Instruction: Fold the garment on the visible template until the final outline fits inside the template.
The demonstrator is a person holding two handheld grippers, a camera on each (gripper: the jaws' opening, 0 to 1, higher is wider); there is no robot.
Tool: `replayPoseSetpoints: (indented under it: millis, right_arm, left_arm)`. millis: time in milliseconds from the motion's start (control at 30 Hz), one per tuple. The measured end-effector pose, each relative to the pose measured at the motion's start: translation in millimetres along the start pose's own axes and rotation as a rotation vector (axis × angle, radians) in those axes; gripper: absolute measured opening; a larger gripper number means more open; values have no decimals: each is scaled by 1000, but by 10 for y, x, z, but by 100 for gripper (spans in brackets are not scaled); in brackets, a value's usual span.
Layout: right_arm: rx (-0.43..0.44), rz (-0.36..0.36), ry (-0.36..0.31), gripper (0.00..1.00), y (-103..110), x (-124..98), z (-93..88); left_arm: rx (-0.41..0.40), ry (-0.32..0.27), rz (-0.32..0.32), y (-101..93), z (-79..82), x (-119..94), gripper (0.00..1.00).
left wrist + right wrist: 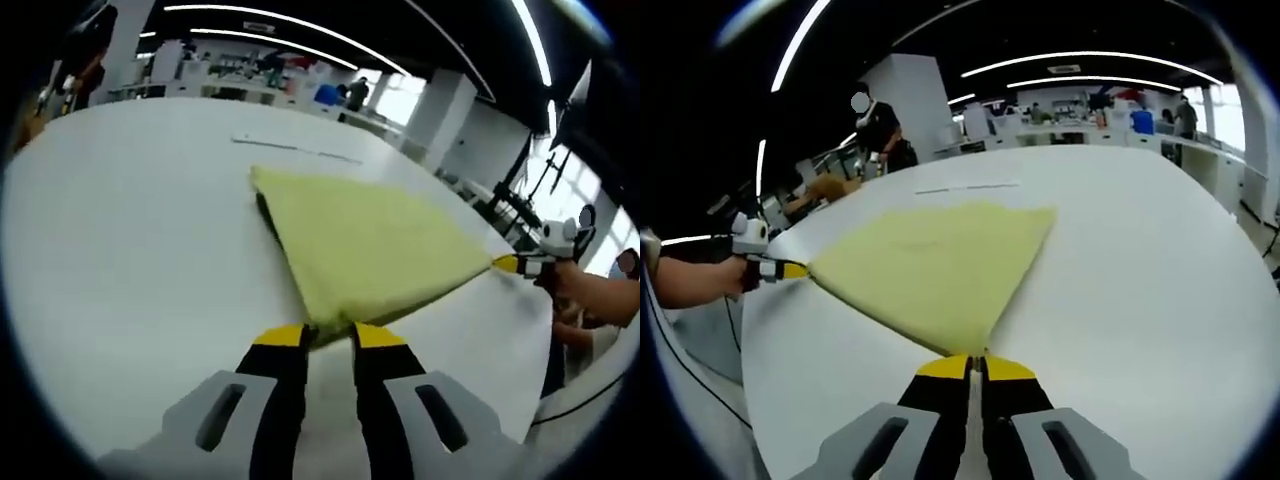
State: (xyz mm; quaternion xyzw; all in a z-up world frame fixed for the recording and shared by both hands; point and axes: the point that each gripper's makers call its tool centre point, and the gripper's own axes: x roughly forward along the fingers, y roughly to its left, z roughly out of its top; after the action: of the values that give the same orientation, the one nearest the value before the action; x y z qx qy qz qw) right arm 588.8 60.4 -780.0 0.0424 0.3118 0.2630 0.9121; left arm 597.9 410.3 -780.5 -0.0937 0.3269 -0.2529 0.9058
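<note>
A pale yellow garment (pixel 365 245) is spread taut as a triangle over the white table (pixel 130 250). Its near corner sits between the yellow-tipped jaws of my left gripper (pixel 332 337), which is shut on it. Off to the right, my right gripper (pixel 522 264) pinches another corner, held by a person's hand (pixel 590 290). In the right gripper view, the garment (pixel 935 265) narrows down to my right gripper (pixel 976 366), shut on its tip. My left gripper (pixel 783 269) holds the left corner there. A thin template line (pixel 300 150) (pixel 966 187) marks the table beyond the far edge.
The round white table (pixel 1140 280) falls off at its edge close behind both grippers. A person (pixel 880 125) stands past the table's far side. Desks and equipment (pixel 300 85) line the background. A dark cable (pixel 585 395) hangs below the table rim.
</note>
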Motion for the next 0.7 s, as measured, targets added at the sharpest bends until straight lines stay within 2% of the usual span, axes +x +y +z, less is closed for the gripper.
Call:
replayPoseSetpoints:
  millis: [167, 267, 400, 567, 700]
  right_arm:
    - [20, 1, -46, 6, 40, -90, 86]
    - [17, 8, -53, 8, 86, -137, 100]
    - [6, 14, -58, 12, 153, -221, 97]
    - [-59, 17, -32, 16, 253, -301, 34]
    - [-105, 17, -18, 20, 318, -334, 6]
  left_arm:
    - [31, -35, -17, -107, 68, -86, 22]
    - [77, -27, -17, -159, 71, -133, 29]
    - [88, -36, -28, -223, 88, -209, 31]
    - [63, -52, -38, -277, 103, -319, 32]
    - [56, -58, -37, -288, 110, -392, 37]
